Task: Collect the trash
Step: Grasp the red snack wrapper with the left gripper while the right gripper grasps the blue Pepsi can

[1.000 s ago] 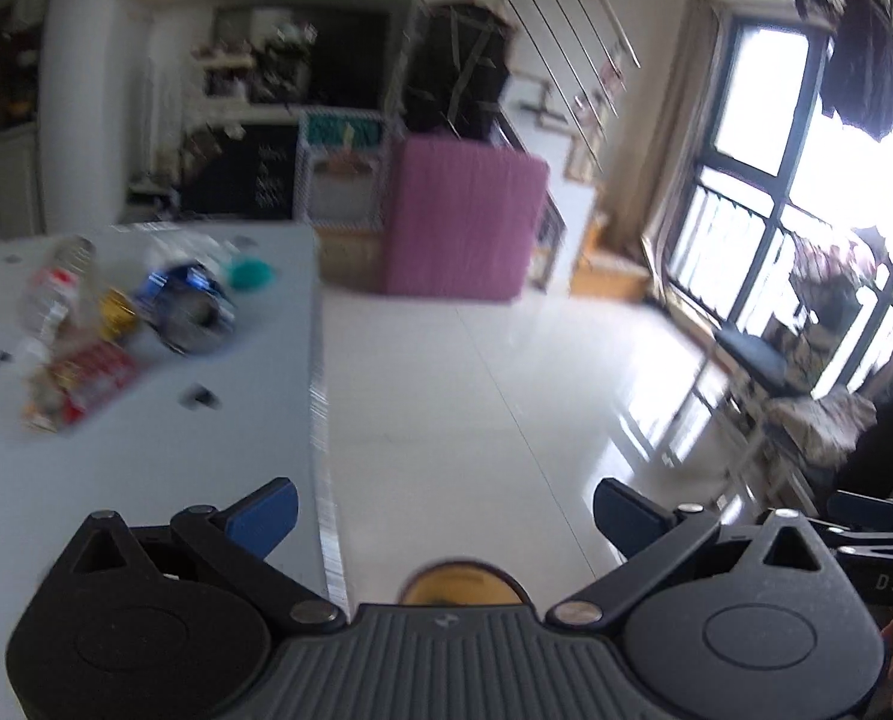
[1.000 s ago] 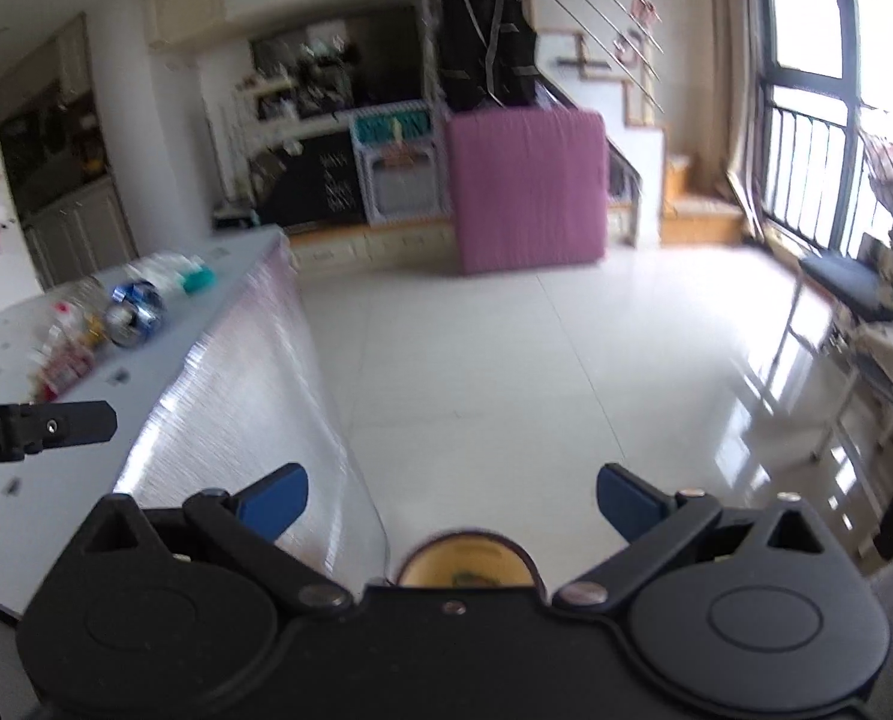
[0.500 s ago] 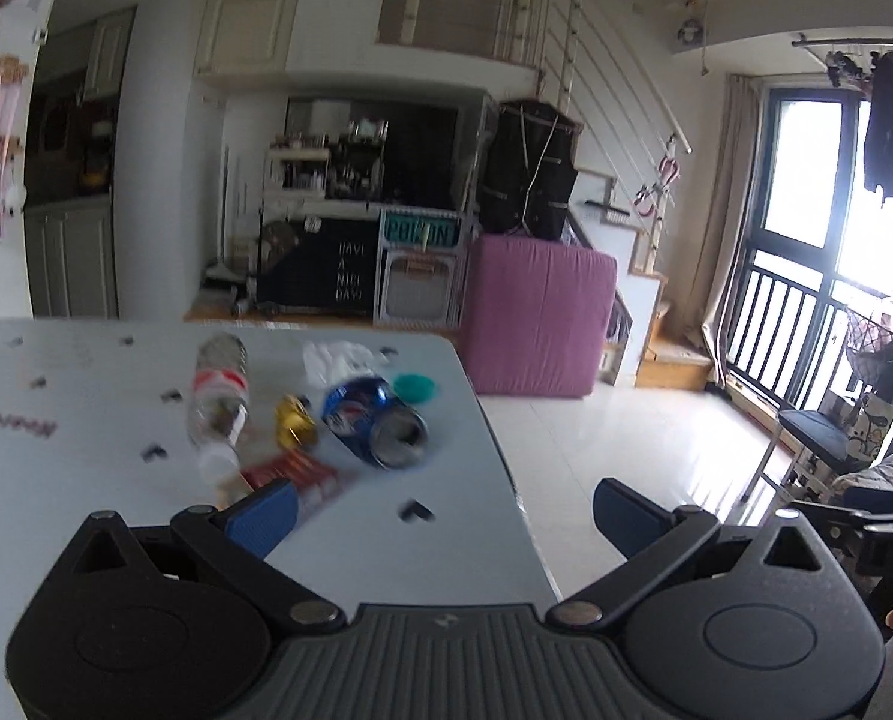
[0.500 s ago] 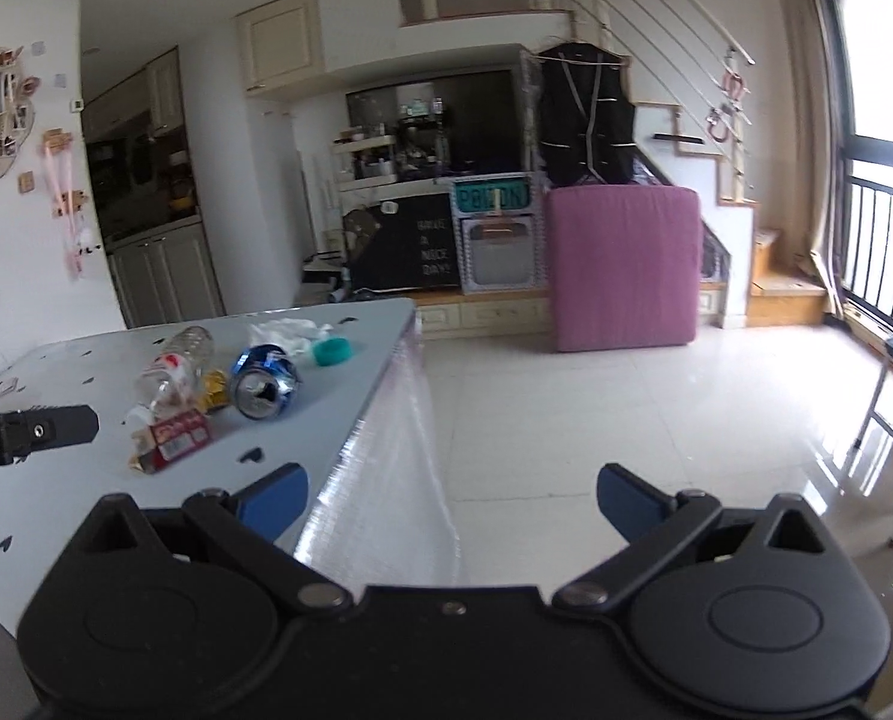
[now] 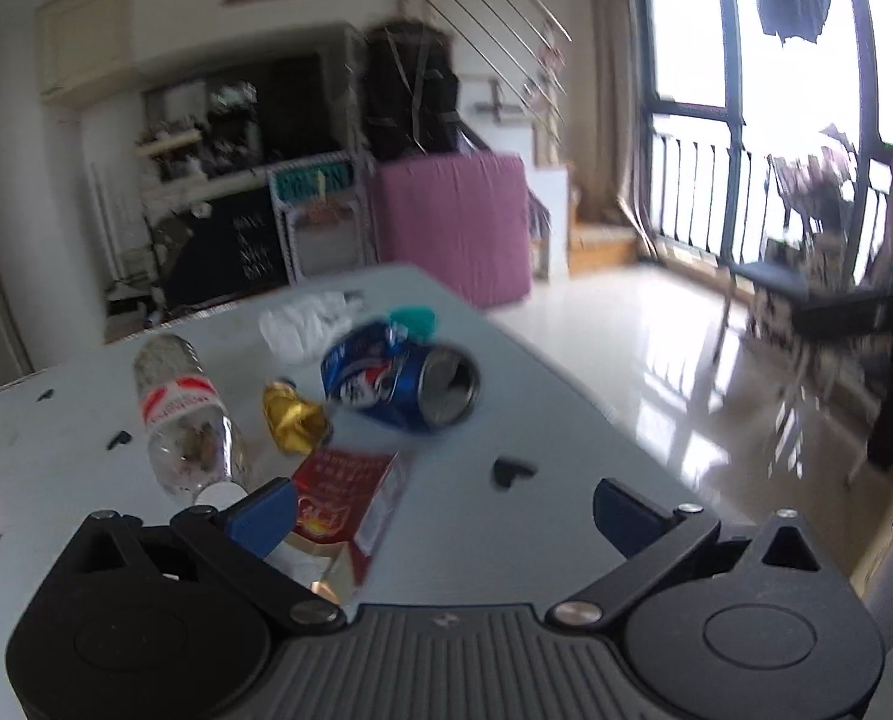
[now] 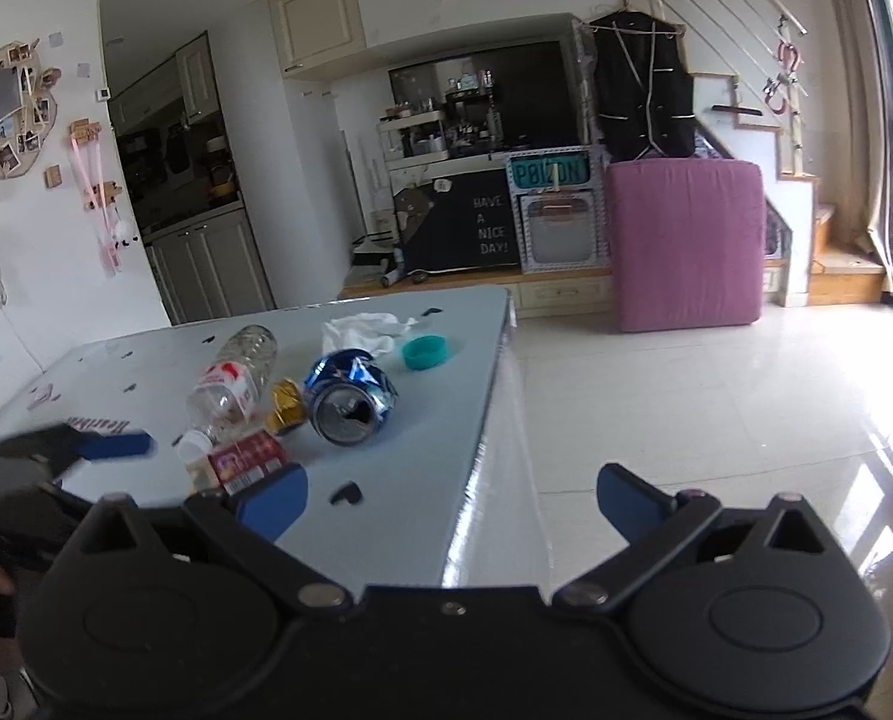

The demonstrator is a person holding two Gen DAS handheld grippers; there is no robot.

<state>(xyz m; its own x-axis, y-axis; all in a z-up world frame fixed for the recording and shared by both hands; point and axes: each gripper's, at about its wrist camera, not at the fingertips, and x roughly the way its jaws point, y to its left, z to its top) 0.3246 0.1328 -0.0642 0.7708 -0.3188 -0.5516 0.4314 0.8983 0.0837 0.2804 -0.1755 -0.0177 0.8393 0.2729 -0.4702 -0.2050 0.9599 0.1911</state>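
Trash lies grouped on the pale table: a crushed blue can, a clear plastic bottle, a gold foil wrapper, a red packet, a white tissue and a teal cap. My left gripper is open just short of the red packet. My right gripper is open over the table's right edge, nothing between its fingers. The left gripper's blurred finger shows at the right wrist view's left.
A pink block stands on the glossy tiled floor beyond the table. Stairs and a balcony window are at the right. Cabinets and a chalkboard sign line the back wall. A dark chair stands by the window.
Both grippers have swung left and closed in on the table. The trash now looms larger and nearer, and the left gripper sits right over the red packet.
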